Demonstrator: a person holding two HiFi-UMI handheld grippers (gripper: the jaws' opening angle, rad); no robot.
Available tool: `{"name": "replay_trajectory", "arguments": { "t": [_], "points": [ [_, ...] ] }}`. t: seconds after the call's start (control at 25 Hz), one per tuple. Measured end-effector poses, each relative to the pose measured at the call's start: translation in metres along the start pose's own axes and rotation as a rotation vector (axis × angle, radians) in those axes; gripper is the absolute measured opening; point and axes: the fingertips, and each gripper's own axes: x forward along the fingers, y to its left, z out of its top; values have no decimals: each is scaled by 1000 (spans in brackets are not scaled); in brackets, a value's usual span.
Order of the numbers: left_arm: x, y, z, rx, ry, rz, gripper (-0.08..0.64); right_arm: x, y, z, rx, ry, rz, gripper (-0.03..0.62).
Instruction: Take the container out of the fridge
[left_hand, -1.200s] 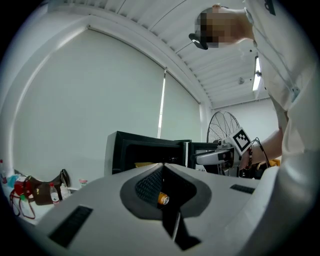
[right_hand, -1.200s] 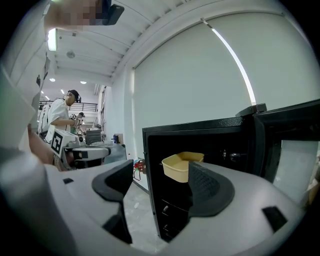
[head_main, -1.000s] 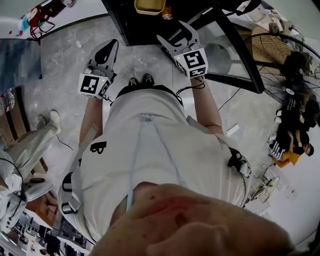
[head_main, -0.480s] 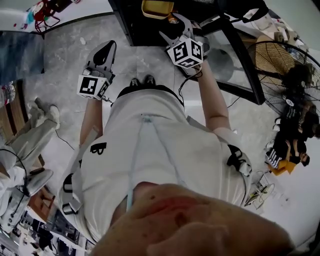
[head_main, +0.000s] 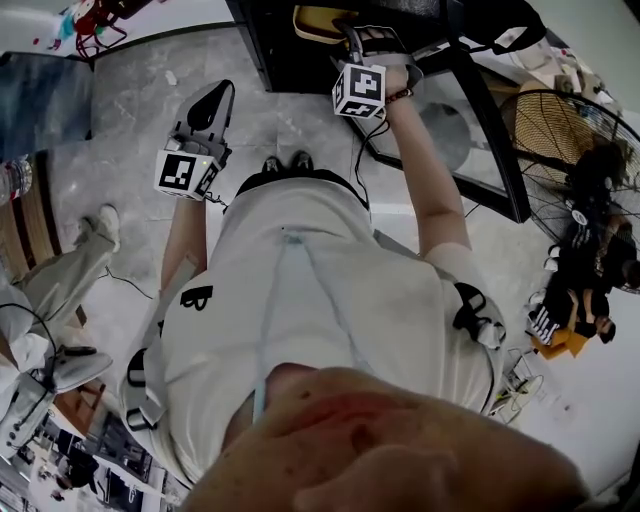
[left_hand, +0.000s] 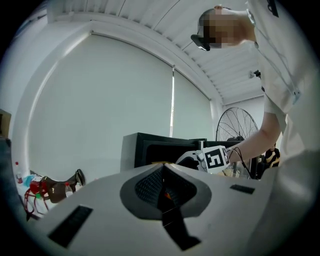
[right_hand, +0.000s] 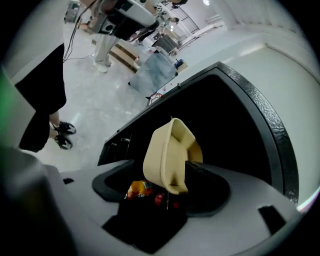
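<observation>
The container (head_main: 315, 18) is a cream-yellow tub inside the black fridge (head_main: 270, 55) at the top of the head view. My right gripper (head_main: 352, 32) reaches into the fridge beside it. In the right gripper view the container (right_hand: 167, 150) fills the middle. One of its walls stands between the parted jaws of the right gripper (right_hand: 162, 175). The right jaw lies against it and the left jaw stands apart. My left gripper (head_main: 220, 95) hangs over the floor at the left, shut on nothing, and in its own view the left gripper (left_hand: 162, 182) has its pads together.
An orange packet (right_hand: 137, 189) and small red items lie in the fridge below the container. The fridge's glass door (head_main: 470, 110) stands open at the right, with a fan (head_main: 560, 120) beyond it. A seated person (head_main: 50, 290) is at the left.
My right gripper has moved forward from outside the fridge into it, up to the container. The left gripper has stayed where it was.
</observation>
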Motion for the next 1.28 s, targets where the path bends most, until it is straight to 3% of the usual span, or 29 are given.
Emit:
{"name": "replay_trajectory", "arguments": {
  "t": [0.2,0.24,0.28,0.32,0.96,1.28],
  "points": [
    [-2,8,6,-30,-17,25,9,8,9,2,-75,1,46,323],
    [-1,8,7,-29,-15,25,9,8,9,2,-89,0,39,287],
    [0,8,7,-29,-14,23,9,8,8,2,-102,-3,26,160],
    [2,8,8,-28,-14,20,9,7,6,2,-111,-7,14,137],
    [5,-2,3,-24,-1,1,9,-23,14,15,-138,-42,59,130],
    [7,-7,2,-24,-2,-36,9,-56,16,26,-157,-59,38,130]
  ]
}}
